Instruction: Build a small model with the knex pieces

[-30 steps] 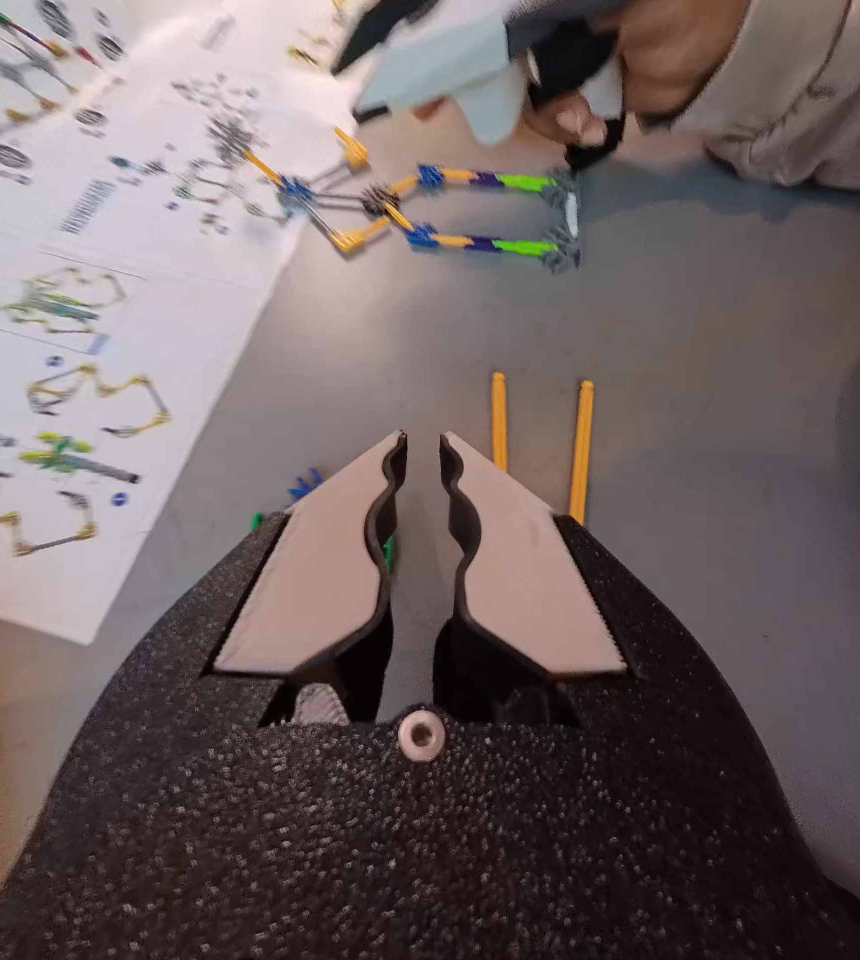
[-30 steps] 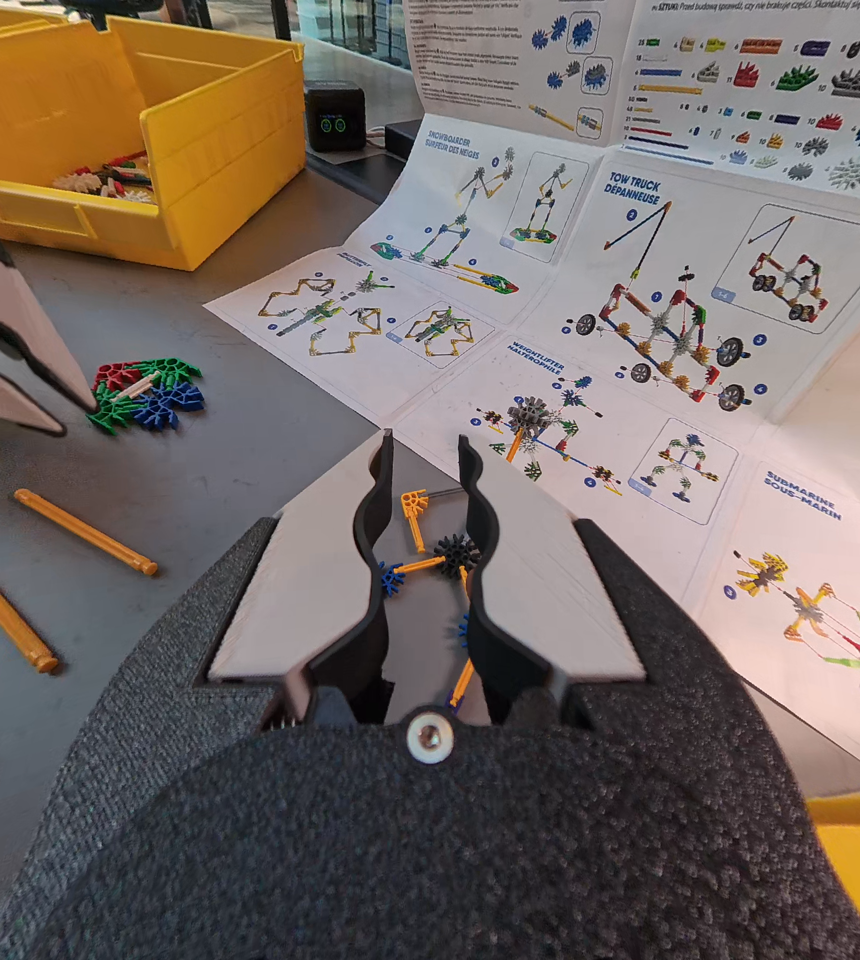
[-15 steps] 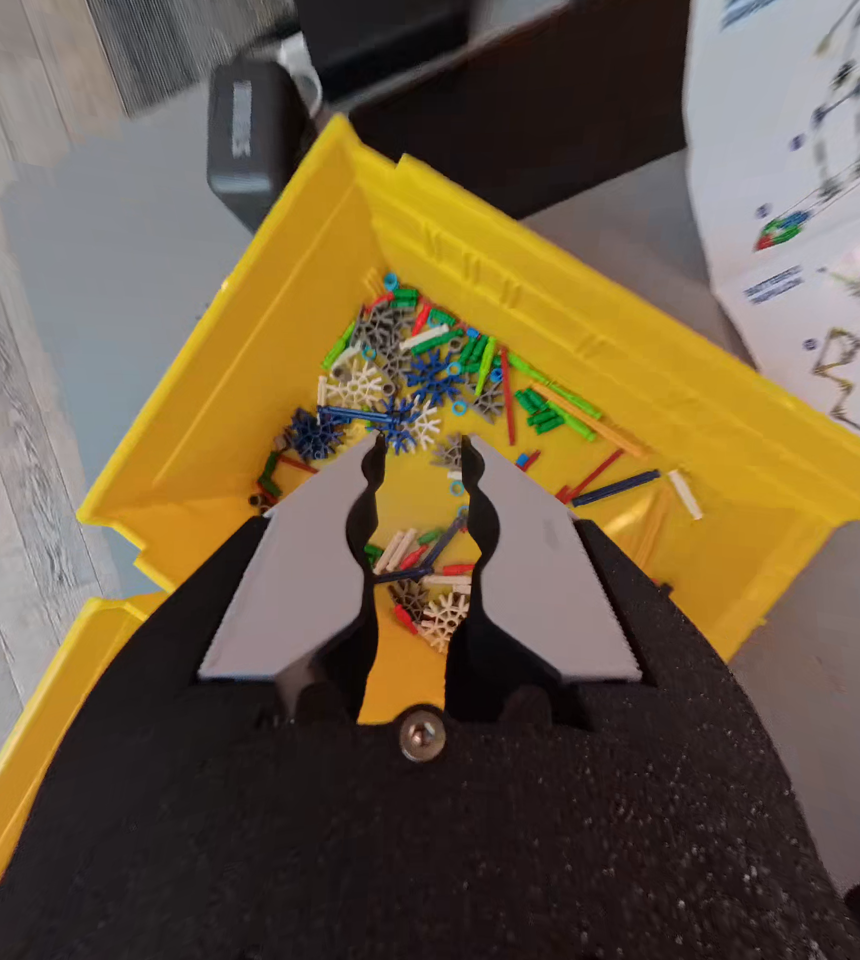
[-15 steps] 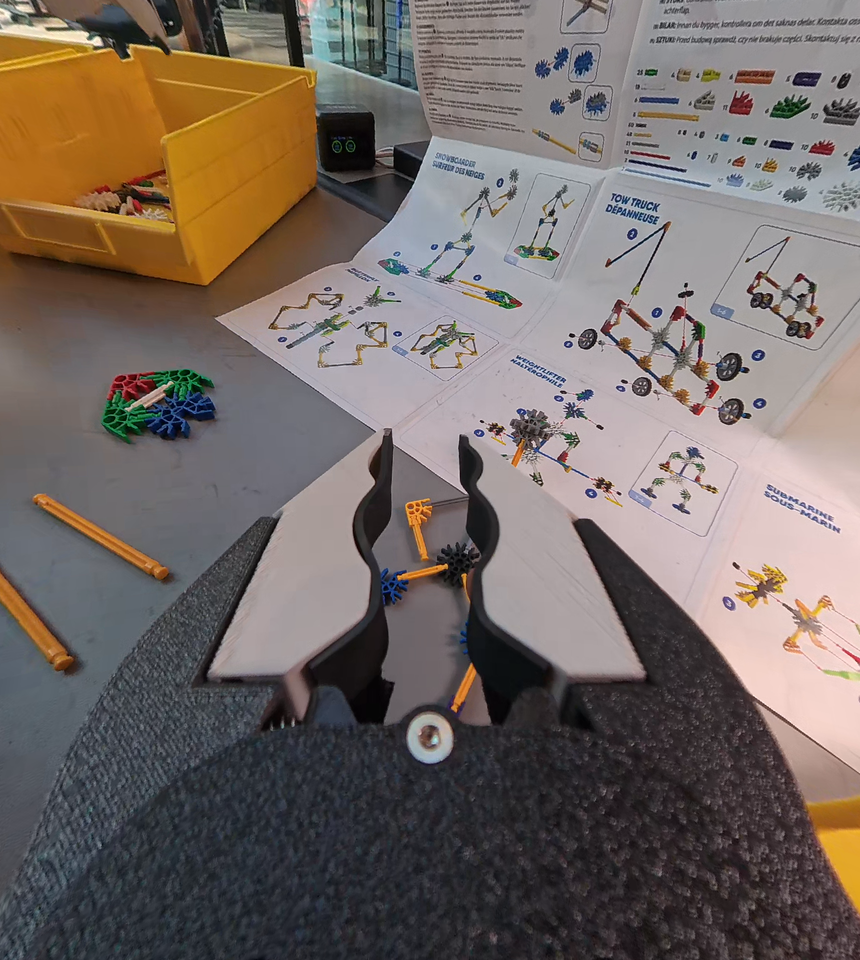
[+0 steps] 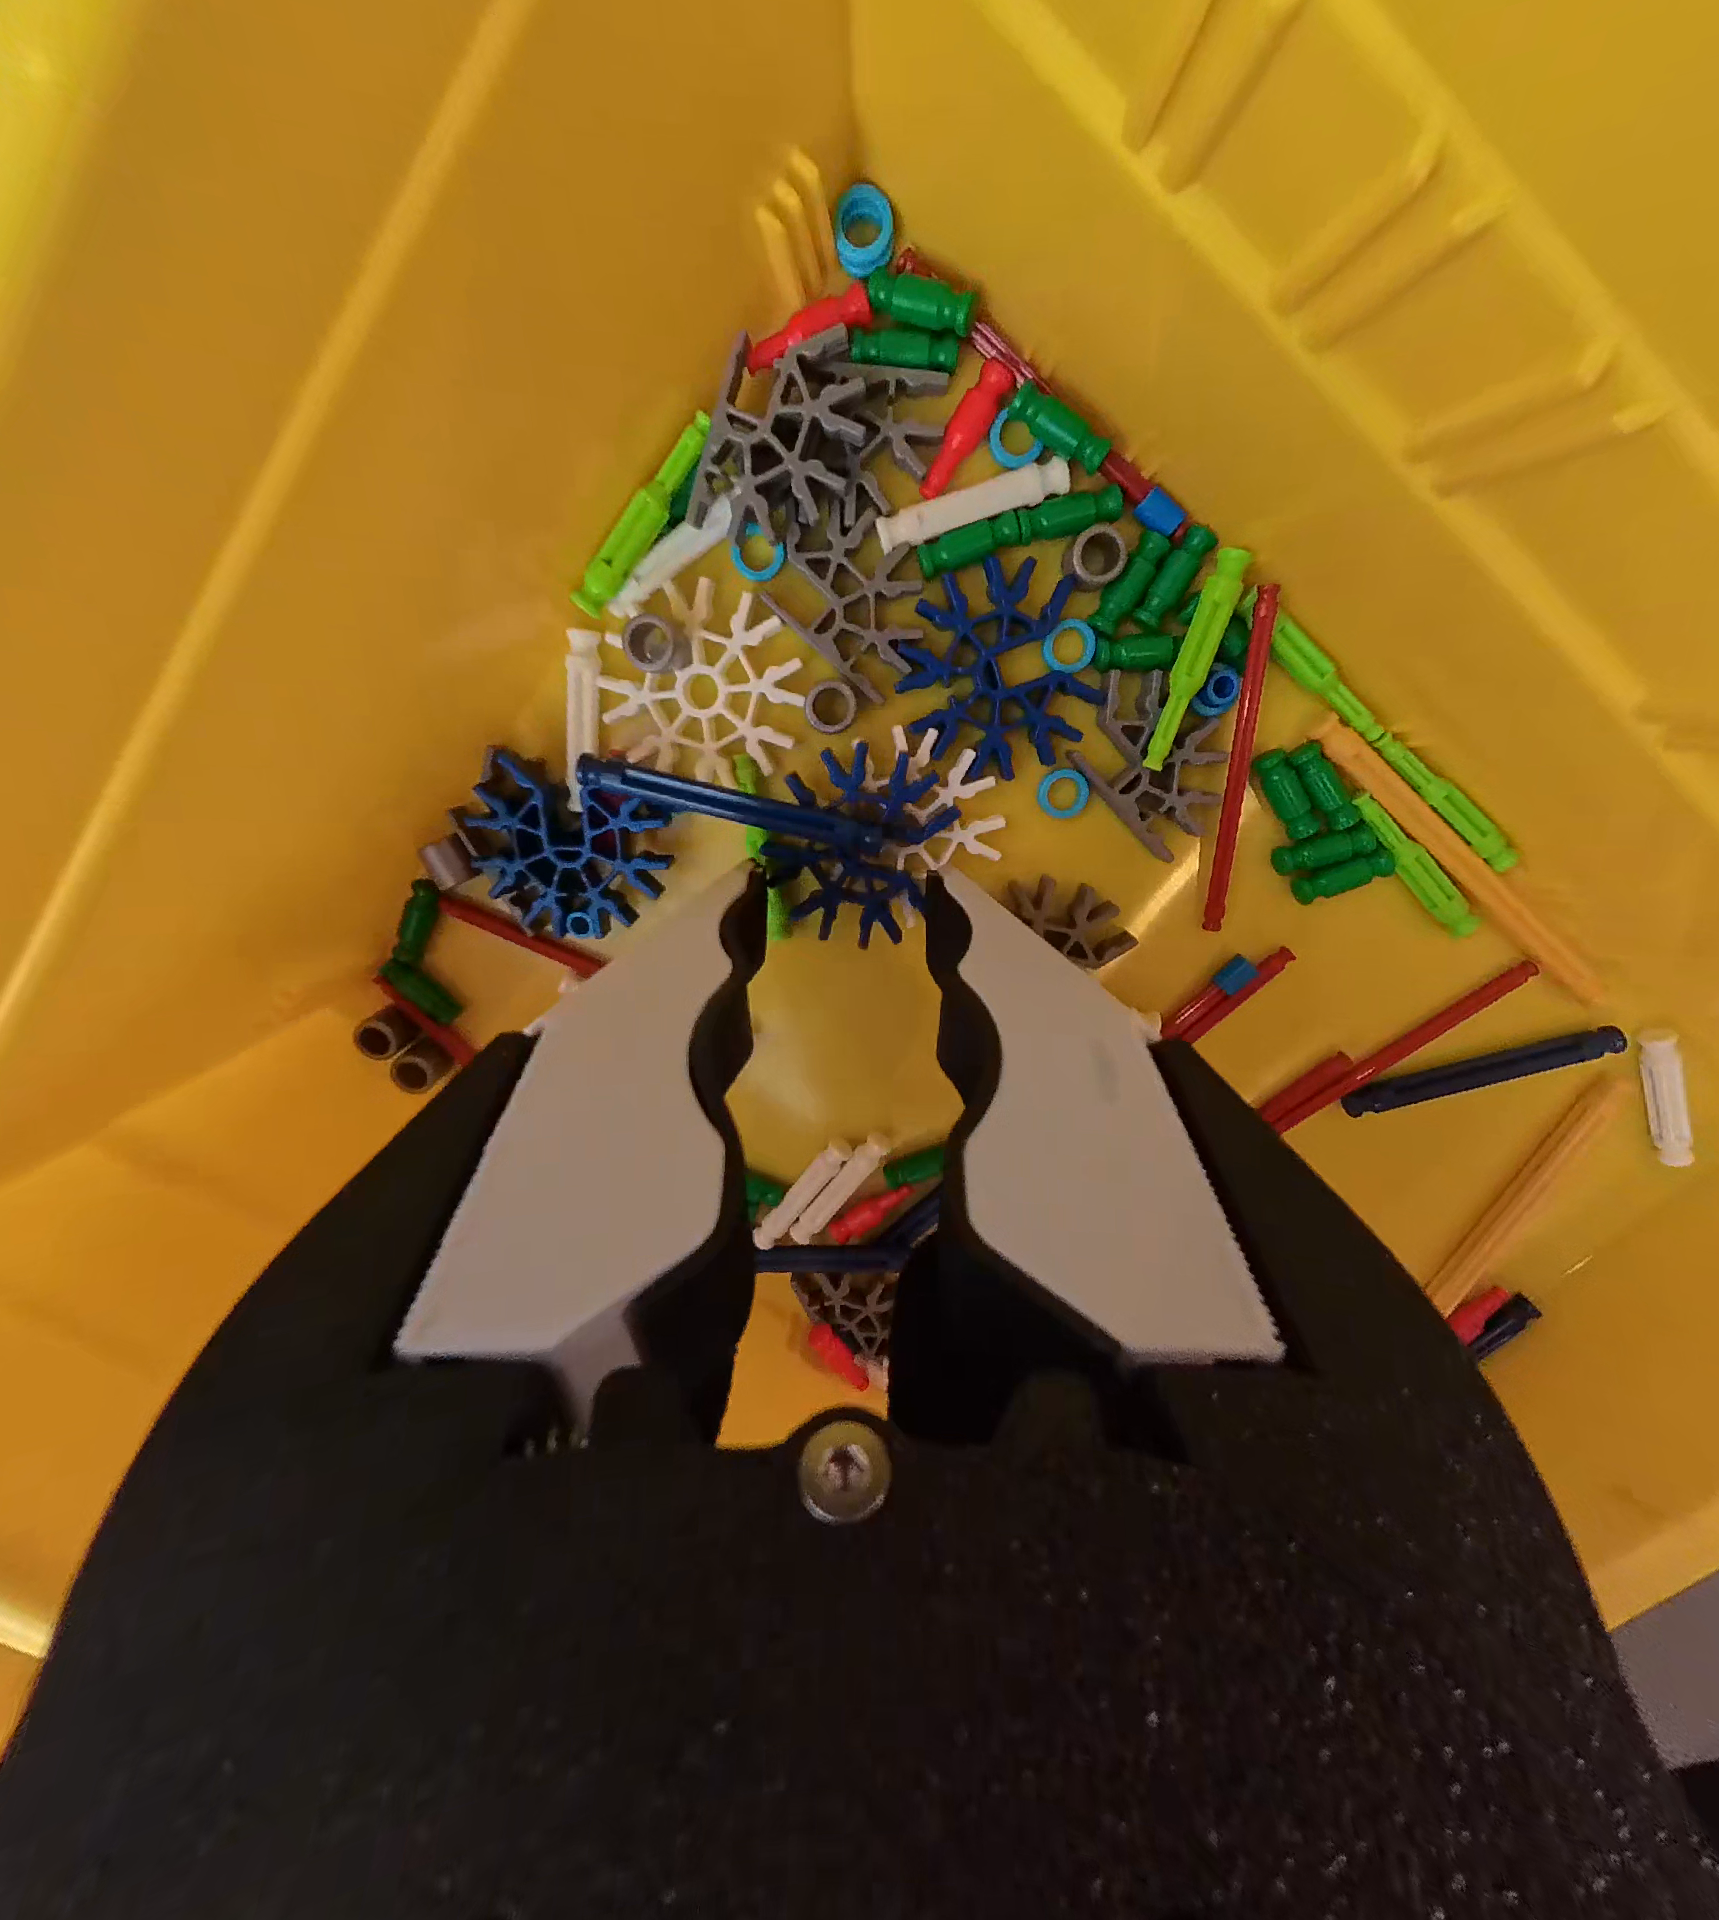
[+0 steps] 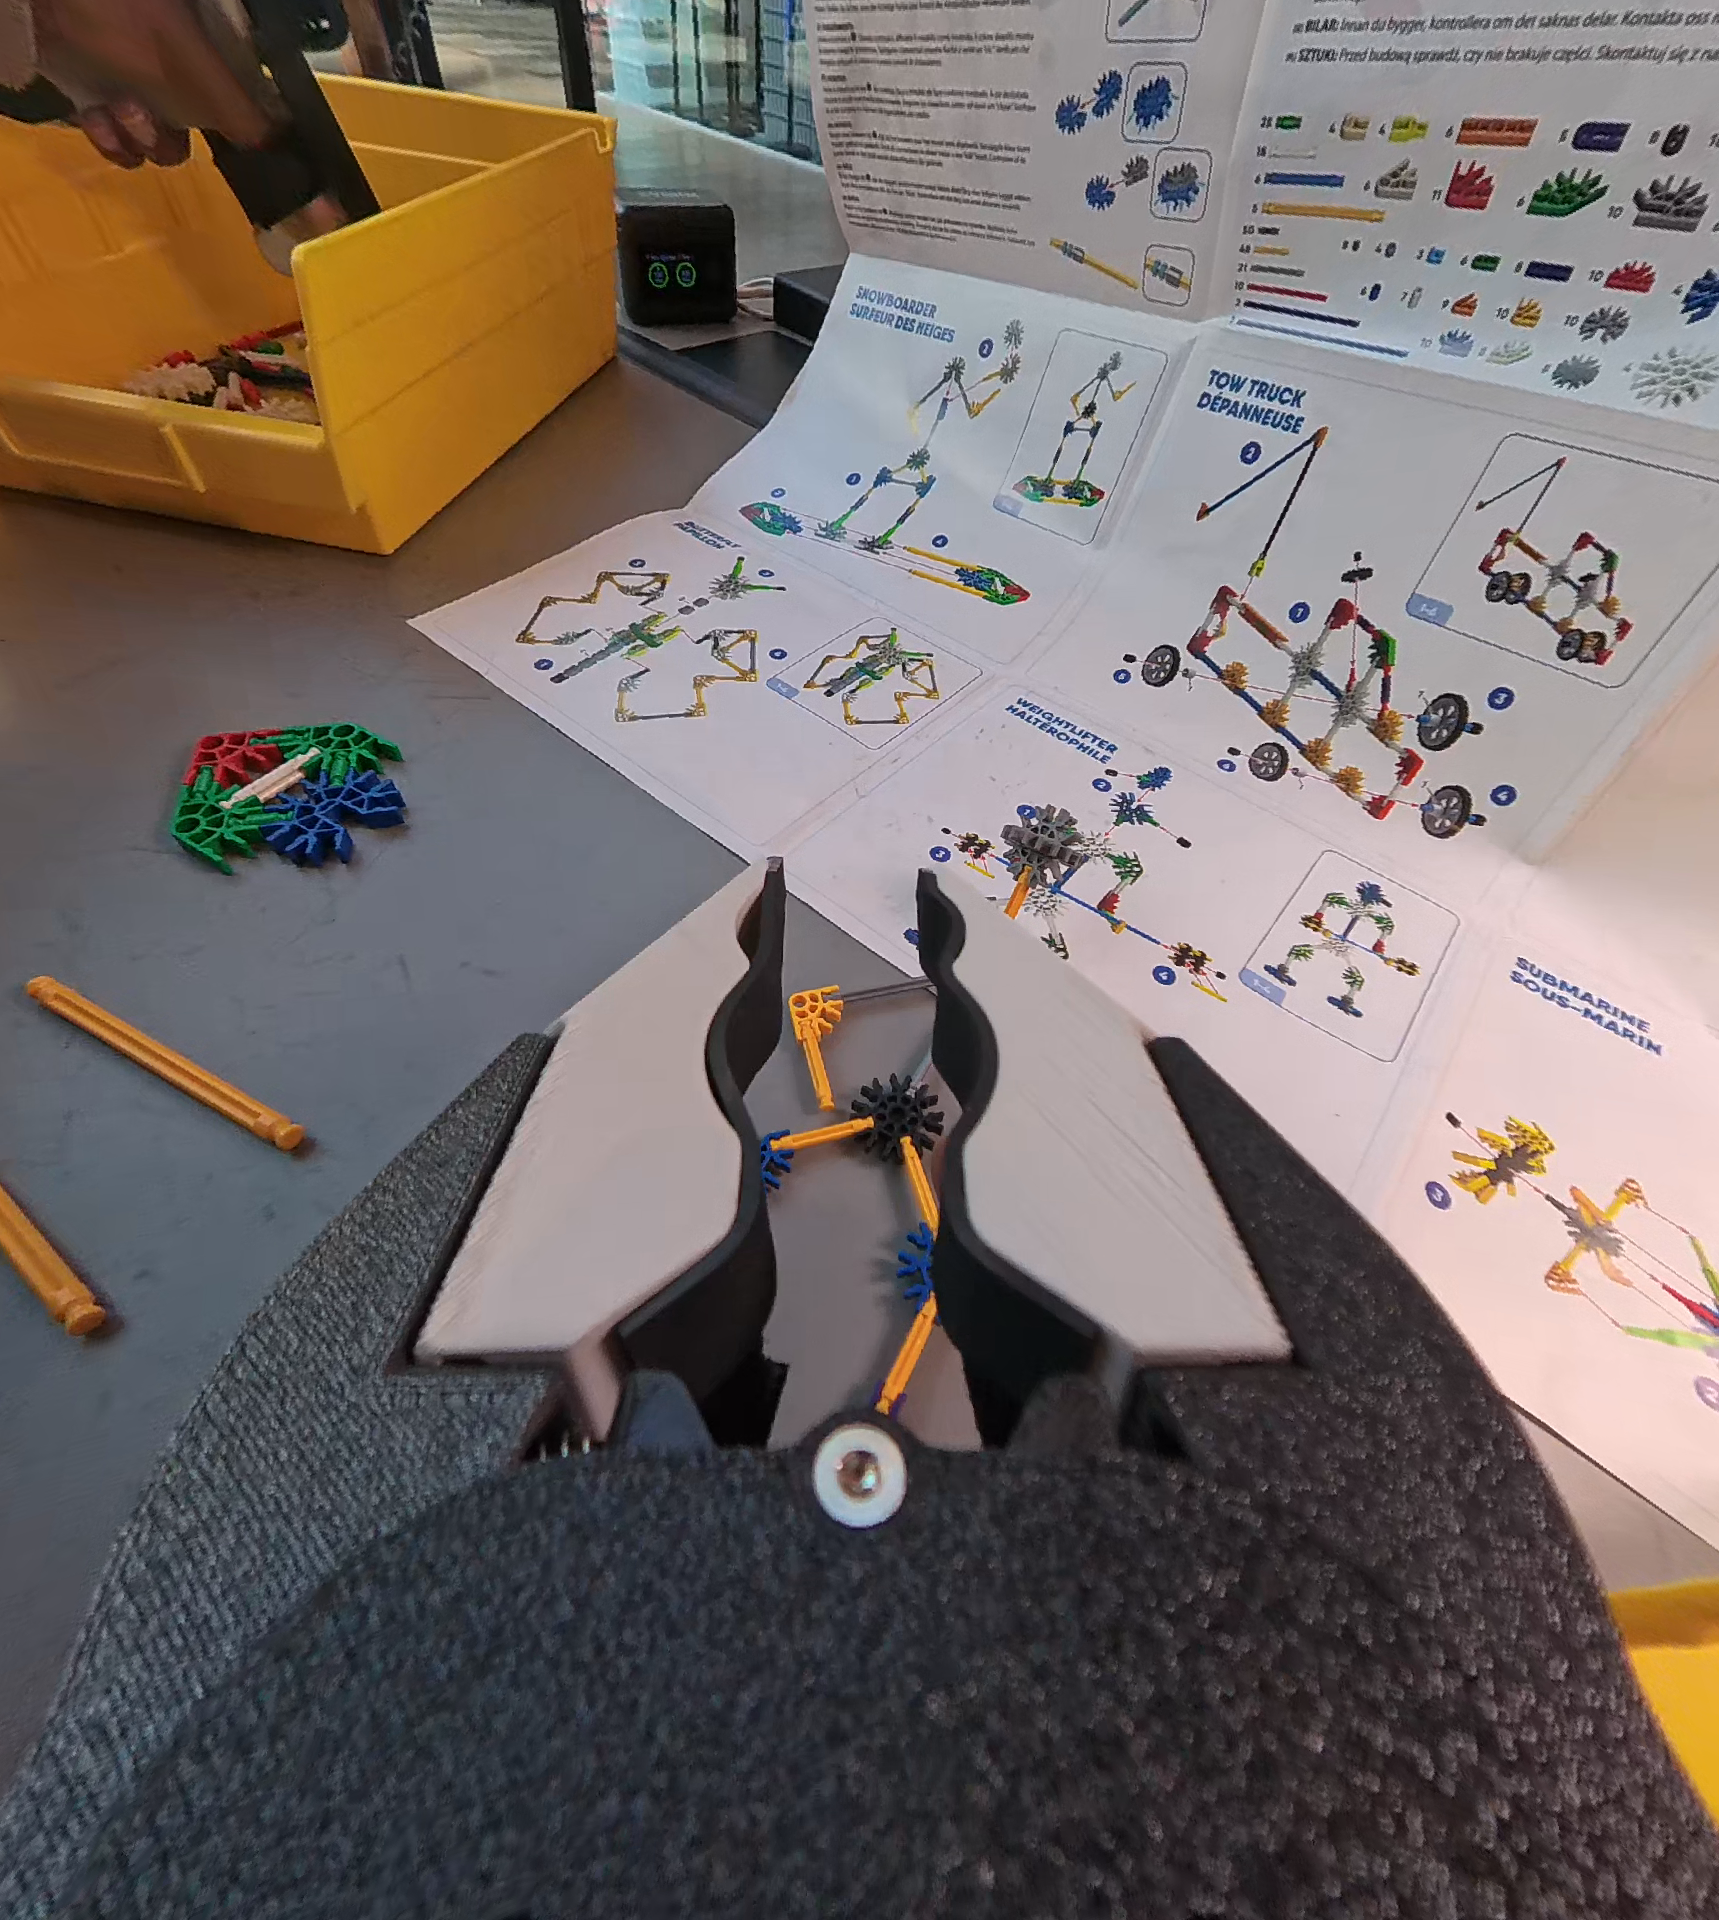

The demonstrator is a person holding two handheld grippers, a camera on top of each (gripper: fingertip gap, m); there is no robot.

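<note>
My left gripper (image 5: 844, 894) is open inside a yellow bin (image 5: 315, 520), low over a heap of loose rods and connectors. Its tips flank a dark blue snowflake connector (image 5: 860, 862) that has a dark blue rod (image 5: 720, 800) plugged into it. It holds nothing. My right gripper (image 6: 850, 883) is open above the grey table. Below and between its jaws lies a small assembly (image 6: 894, 1117) of yellow rods, a black connector and blue connectors. In the right wrist view the left gripper (image 6: 294, 156) reaches into the yellow bin (image 6: 439, 343) at the top left.
Two yellow rods (image 6: 164, 1060) lie on the table to the left. A pile of red, green and blue connectors (image 6: 289, 790) sits beyond them. A large white instruction sheet (image 6: 1250, 623) covers the right side. A small black device (image 6: 676, 255) stands behind the bin. Spacing between my two grippers at the tips: around 50 cm.
My left gripper swung from the table to the yellow bin, dropped low over the parts, and its jaws opened wider. My right gripper has stayed almost still.
</note>
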